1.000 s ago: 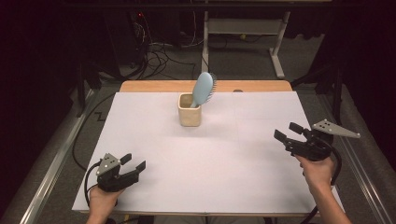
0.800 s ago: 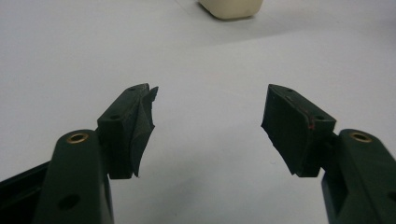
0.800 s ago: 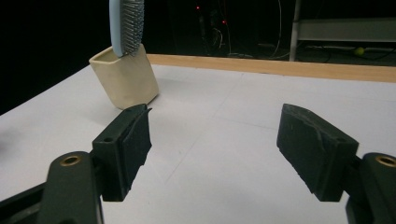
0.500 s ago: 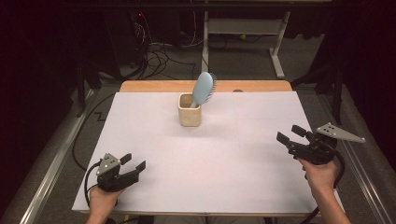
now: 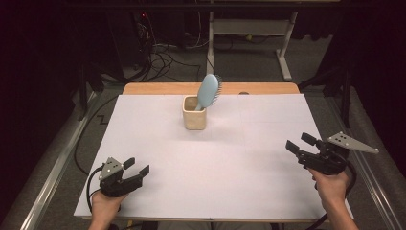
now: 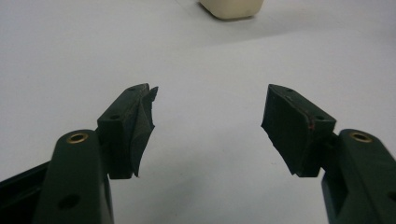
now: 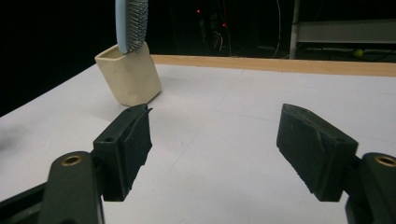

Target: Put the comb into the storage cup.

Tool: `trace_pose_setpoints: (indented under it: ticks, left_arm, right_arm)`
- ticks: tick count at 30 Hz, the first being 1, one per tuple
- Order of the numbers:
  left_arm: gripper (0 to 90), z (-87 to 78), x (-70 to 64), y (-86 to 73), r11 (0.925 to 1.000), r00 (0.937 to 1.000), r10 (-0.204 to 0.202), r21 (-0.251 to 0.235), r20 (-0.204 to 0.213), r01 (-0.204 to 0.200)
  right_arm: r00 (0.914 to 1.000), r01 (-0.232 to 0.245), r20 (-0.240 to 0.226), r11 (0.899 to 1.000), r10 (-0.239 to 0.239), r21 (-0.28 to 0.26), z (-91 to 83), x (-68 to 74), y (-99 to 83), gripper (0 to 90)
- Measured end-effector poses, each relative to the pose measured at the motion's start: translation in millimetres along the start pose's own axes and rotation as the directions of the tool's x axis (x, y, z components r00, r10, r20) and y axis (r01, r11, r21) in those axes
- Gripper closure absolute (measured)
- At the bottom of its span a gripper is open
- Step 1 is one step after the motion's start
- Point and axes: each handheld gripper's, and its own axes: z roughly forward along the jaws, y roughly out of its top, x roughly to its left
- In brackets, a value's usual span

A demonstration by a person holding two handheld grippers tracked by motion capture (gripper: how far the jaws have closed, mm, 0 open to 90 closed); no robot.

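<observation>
Evenly lit from overhead across the white table [image 5: 201, 187], with the surrounding room falling to near black (a few red points glowing at the back), faint soft shadows beside the cream cup [image 5: 194, 118], mild graininess throughout, and close-up black gripper pads [image 6: 140, 126] slightly soft.

High view sits above my side of the tabletop [image 5: 158, 191], facing forward and down; it takes in the whole white surface plus floor and cables beyond. Left tool [image 6: 208, 123] camera rides low, close to the surface, looking along its jaws; cream cup [image 6: 231, 7] base clips its top edge. Right tool [image 7: 215, 149] camera is also low, angled flatter, looking across the tabletop to the far wooden edge [image 7: 289, 65]. All three share the cup; high and right views share the blue hairbrush [image 7: 131, 23].
</observation>
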Motion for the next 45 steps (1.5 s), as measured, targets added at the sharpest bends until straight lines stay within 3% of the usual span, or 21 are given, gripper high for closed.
trace_pose_setpoints:
  ticks: [45]
  left_arm:
    - [34.1, -0.2, -0.7, 0.3, 1.0000, 1.0000, -0.001, -0.002, 0.006, 0.001]
  right_arm:
    - [0.9994, 0.032, 0.012, 0.999, -0.032, 0.009, -19.1, 14.5, -35.9, 25.7]
